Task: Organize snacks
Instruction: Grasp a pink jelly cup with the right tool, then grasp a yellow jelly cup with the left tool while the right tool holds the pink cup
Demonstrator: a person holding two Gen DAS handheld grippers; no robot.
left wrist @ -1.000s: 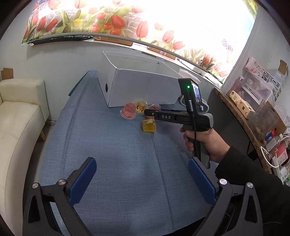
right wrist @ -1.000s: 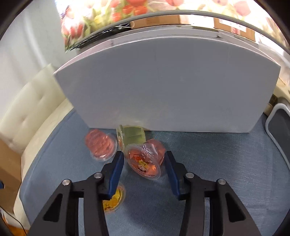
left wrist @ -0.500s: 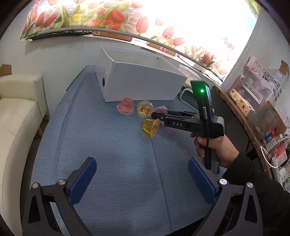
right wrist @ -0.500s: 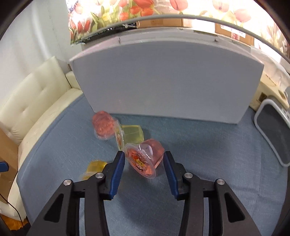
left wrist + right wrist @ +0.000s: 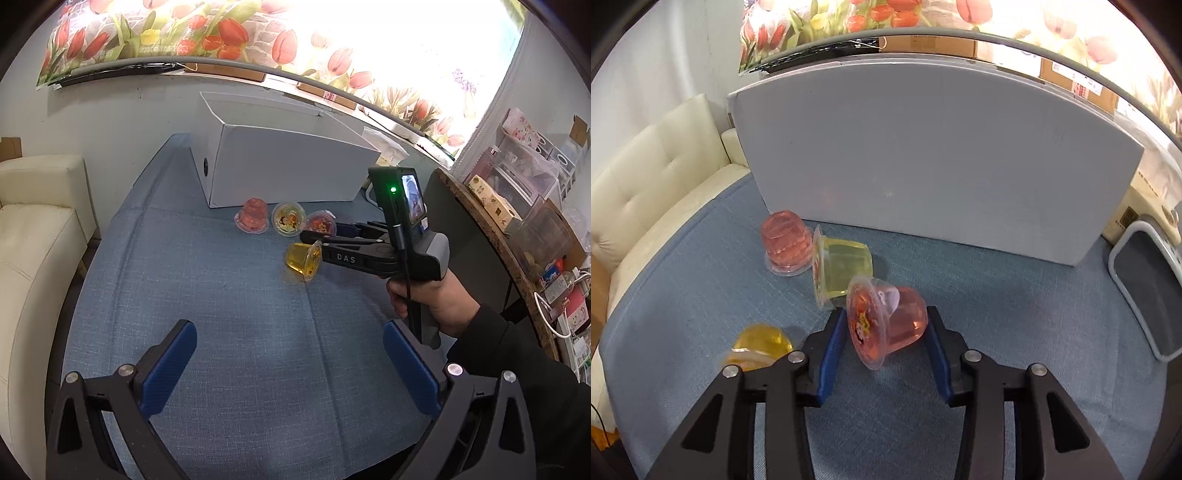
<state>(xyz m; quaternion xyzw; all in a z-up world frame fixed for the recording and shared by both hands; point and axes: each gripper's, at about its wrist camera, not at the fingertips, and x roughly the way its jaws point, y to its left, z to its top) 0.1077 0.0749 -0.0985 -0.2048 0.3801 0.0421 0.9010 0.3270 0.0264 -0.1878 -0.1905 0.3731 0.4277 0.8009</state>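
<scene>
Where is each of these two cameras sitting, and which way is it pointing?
Left wrist view: on the left tongs, open over the blue cloth, facing the white box; the right tongs and hand show.
Right wrist view: on the right tongs, closing around the pink jelly cup, facing the box.
Shared: box, cloth, all four jelly cups, the sofa.

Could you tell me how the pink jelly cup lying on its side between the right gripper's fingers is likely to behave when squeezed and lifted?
The pink jelly cup tapers, so it may slip or pivot as the right gripper's jaws close around it. Its thin clear wall probably flexes. Lying on its side, it could roll if nudged.
</scene>
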